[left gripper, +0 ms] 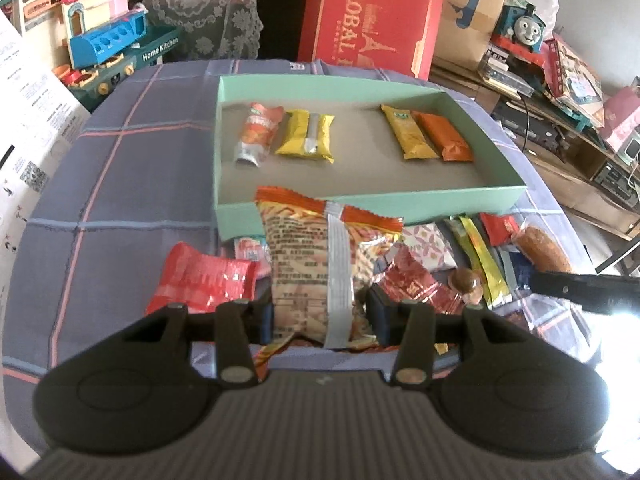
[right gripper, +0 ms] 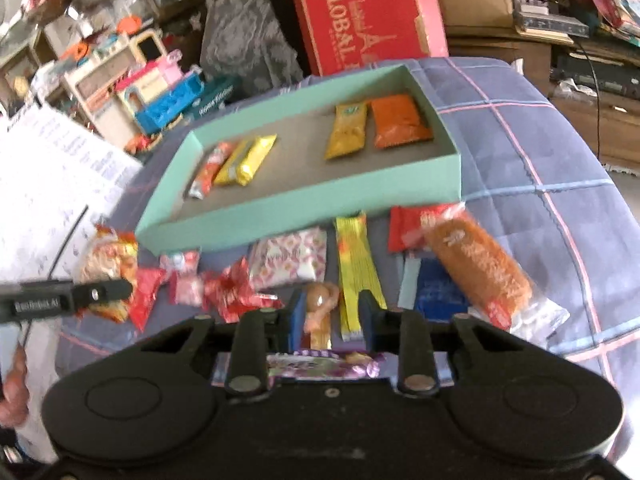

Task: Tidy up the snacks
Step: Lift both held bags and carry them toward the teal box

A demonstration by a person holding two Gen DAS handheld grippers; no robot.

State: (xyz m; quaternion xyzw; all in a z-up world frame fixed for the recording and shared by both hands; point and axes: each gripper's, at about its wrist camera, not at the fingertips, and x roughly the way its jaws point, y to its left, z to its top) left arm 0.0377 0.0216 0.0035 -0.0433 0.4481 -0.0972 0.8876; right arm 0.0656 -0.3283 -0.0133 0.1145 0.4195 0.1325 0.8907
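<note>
The orange-printed snack bag is pinched low on both sides by the left gripper, just before the near wall of the green box. It stands with its long axis running away from the camera, crimped top toward the box, back seam facing the camera. The step looks like carrying; next it needs lifting over the wall into the bare middle. The right gripper hangs partly open over a brown candy, seemingly gripping nothing.

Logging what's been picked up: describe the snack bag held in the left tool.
The orange-and-cream crinkly foil snack bag is pinched near its bottom edge between the fingers of the left tool. It stands upright, back side facing the camera: silver centre seam, dense printed text, serrated orange top seal. It looks puffy and sealed, and hides part of the mint-green cardboard tray's front wall.
</note>
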